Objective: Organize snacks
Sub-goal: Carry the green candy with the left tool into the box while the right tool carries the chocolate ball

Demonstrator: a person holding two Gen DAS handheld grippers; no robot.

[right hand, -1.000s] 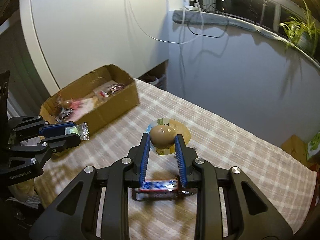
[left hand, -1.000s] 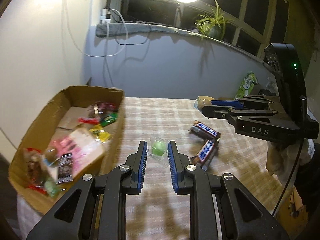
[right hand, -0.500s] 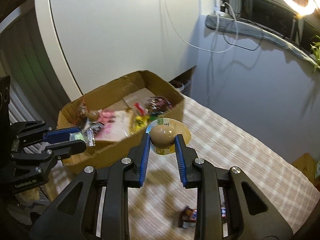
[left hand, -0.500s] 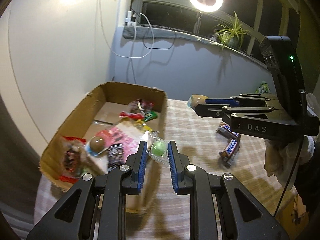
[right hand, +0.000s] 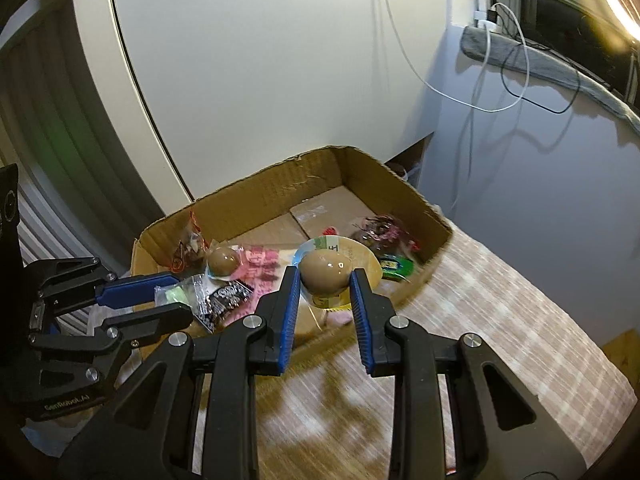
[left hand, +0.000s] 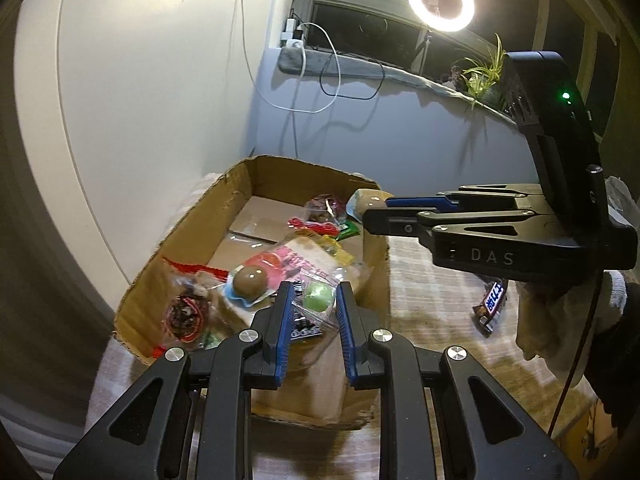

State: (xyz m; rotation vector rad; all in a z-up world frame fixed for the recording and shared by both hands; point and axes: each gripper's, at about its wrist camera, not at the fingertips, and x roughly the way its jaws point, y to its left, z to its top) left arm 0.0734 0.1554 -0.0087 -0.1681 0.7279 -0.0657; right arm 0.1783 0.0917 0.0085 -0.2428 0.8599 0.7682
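A green wrapped candy (left hand: pixel 318 301) is clamped in the left gripper (left hand: pixel 313 300) above the cardboard box (left hand: pixel 188 236). A packaged brown egg (right hand: pixel 326 272) is clamped in the right gripper (right hand: pixel 325 285) over the box's near wall.

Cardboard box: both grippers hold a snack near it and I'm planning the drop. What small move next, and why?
Probably carry both a little farther over the cardboard box: the right gripper with its packaged egg and the left gripper with its green candy hang about at the near wall.

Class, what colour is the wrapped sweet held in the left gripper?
Light green sweet in clear wrapping; clearest in the left wrist view.
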